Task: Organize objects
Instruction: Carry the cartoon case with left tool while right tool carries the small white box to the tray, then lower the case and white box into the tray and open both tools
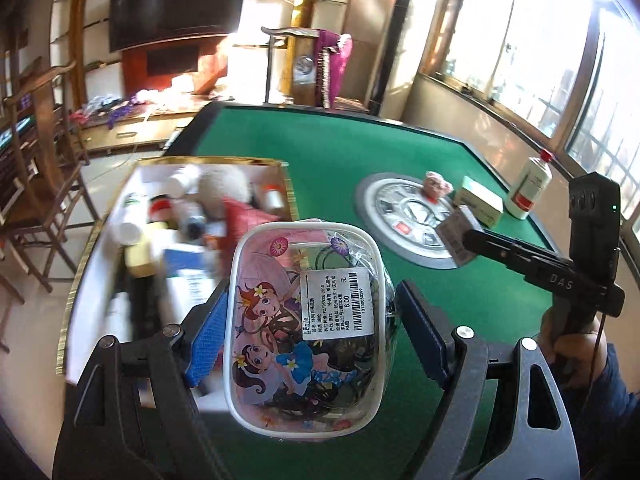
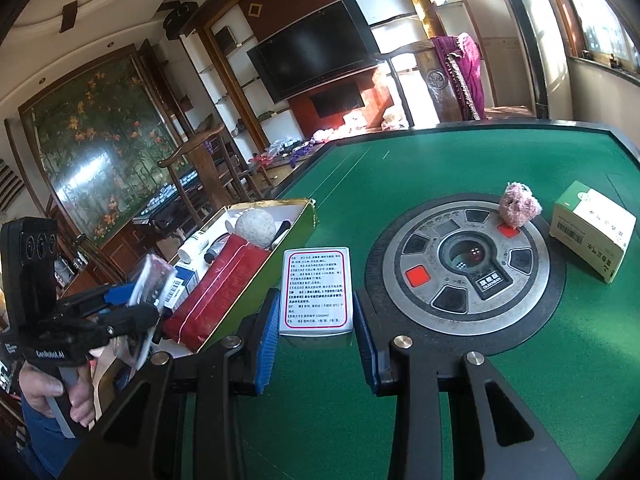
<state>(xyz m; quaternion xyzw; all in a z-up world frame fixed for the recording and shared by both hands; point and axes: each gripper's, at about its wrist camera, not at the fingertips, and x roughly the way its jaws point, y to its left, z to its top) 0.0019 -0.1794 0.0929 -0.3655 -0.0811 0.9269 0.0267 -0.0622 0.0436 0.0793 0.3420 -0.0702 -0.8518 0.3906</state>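
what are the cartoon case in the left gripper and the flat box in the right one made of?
Cartoon case: looks like soft clear plastic with a white rim; glare, and dark contents showing through the print. Flat box: probably tin or glossy card; silvery rounded border, printed label. Can't settle which.

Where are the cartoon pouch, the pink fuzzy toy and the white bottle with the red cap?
cartoon pouch (image 1: pixel 304 320): left wrist view, middle of its printed front.
pink fuzzy toy (image 2: pixel 519 209): right wrist view, centre of its body.
white bottle (image 1: pixel 528 190): left wrist view, its body, at the label.
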